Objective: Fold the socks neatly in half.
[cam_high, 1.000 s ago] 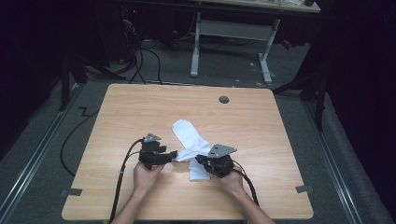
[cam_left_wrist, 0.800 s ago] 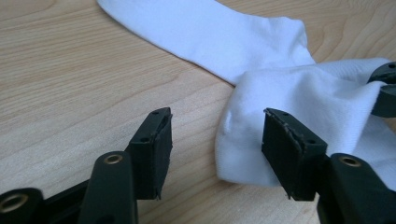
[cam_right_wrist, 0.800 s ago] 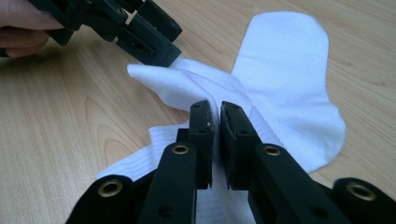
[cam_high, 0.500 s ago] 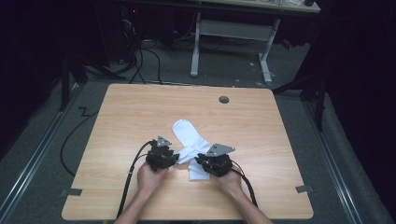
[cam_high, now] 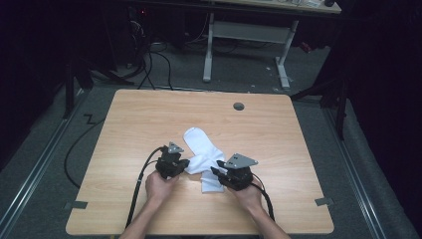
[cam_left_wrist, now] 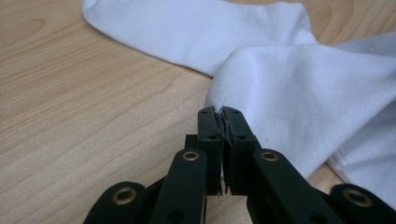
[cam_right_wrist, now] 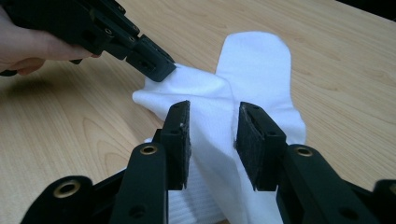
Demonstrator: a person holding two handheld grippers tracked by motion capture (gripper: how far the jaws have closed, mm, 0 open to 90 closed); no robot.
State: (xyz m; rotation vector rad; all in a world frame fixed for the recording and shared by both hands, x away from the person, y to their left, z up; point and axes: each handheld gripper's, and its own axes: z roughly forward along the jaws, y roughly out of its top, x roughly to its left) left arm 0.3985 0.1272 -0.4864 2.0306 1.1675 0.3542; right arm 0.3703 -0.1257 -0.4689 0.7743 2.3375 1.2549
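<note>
Since the picture of a second ago, the left gripper (cam_high: 180, 164) is seen moved rightward from lower left of centre in the high view, until it sits at the left edge of the white sock (cam_high: 204, 154). In the left gripper view its jaws are pressed fully together with a small peak of sock cloth (cam_left_wrist: 219, 103) pinched between the tips, so a grasp is judged made. The right gripper (cam_high: 219, 174) is found at much the same spot as before, at lower centre of the high view, just right of the sock's lower end. In the right gripper view its jaws are held apart, about half open, with nothing clamped; the raised fold of sock (cam_right_wrist: 210, 140) runs up between them, and whether the pads touch the cloth cannot be told. The left gripper (cam_right_wrist: 161, 70) is shown there at upper left, nipping the fold's corner.

The sock lies on the desk (cam_high: 149, 119) at centre of the high view, toe end toward upper left, with a bunched or folded part at its lower end between the two grippers; a second sock underneath cannot be ruled out.

Judgement: one corner is secured, so the fold or lift is just starting; a second grip by the right gripper is likely needed next.
</note>
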